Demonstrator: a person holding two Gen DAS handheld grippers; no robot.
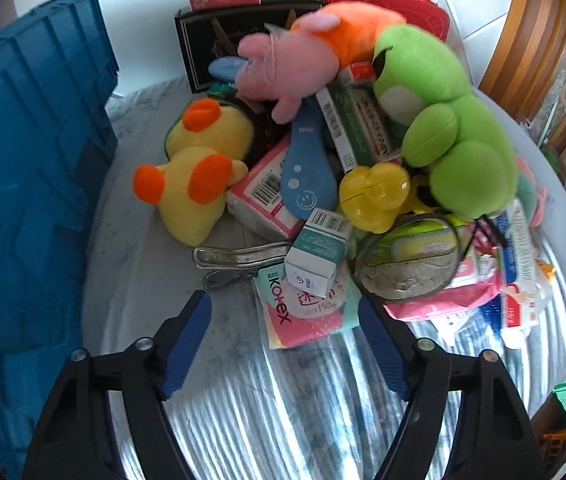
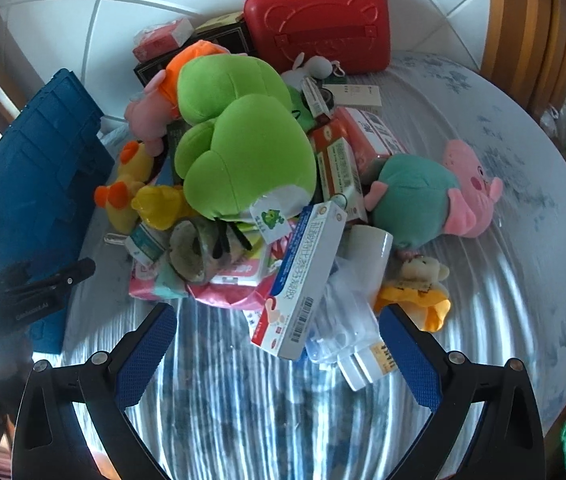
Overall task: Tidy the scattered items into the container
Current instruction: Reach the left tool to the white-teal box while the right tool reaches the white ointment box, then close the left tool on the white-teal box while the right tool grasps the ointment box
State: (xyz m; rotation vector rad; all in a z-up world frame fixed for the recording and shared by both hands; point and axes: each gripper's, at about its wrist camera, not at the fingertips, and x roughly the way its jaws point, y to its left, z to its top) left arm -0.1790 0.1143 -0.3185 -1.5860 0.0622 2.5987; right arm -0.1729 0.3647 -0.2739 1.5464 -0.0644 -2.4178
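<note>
A heap of scattered items lies on a striped cloth: a green frog plush, a yellow duck plush, a pink plush, boxes and packets. The blue crate stands at the left of the heap. My left gripper hangs open just above a pink Kotex pack and a small teal box, its pads clear of both. My right gripper is open over a long white-and-blue toothpaste box, not touching it.
A red carry case stands at the back by the tiled wall. A pink-and-teal pig plush and a small yellow toy lie right of the heap. Metal tongs lie near the crate. A wooden frame stands at the right.
</note>
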